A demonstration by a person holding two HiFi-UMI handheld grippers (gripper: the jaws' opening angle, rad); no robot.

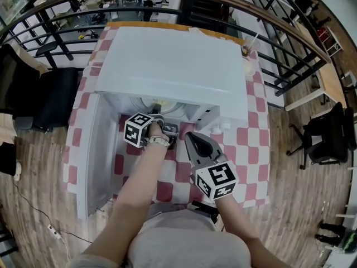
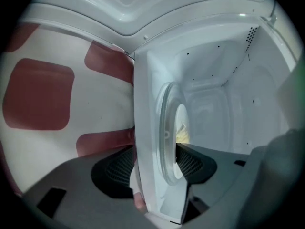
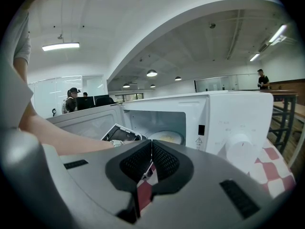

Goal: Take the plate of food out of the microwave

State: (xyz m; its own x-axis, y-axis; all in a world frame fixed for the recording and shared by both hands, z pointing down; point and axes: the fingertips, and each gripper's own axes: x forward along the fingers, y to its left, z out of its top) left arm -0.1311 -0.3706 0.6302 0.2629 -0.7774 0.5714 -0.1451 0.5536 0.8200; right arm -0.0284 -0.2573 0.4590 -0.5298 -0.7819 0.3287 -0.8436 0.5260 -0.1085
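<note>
The plate (image 3: 166, 137) sits inside the microwave (image 1: 173, 66), low in the open cavity on the round glass tray (image 2: 165, 128), with pale yellow food (image 2: 182, 134) on it. The left hand-held gripper (image 2: 155, 163) reaches into the mouth of the cavity and is rolled onto its side. Its jaws are spread wide. One pad (image 2: 190, 163) is inside by the rim of the plate and the other pad (image 2: 119, 168) is outside the white front sill. The sill and the edge of the tray lie between them, and neither pad can be seen pressing on the plate. In the head view the same gripper (image 1: 159, 115) points into the opening, with its marker cube (image 1: 137, 129) just in front of the cavity. The microwave door (image 1: 92, 161) stands swung out to the left. The right hand-held gripper (image 1: 189, 135) is held back in front of the microwave's right side, apart from the plate. In its own view its jaws are together with only a thin slit and nothing between them (image 3: 151, 149). The white control knob (image 3: 238, 150) is on the panel to the right of the cavity. The microwave stands on a table (image 1: 245, 144) covered by a red and white checked cloth. A curved dark railing (image 1: 279, 35) runs behind the table, and a black office chair (image 1: 329, 133) stands on the wooden floor (image 1: 290, 205) to the right.
</note>
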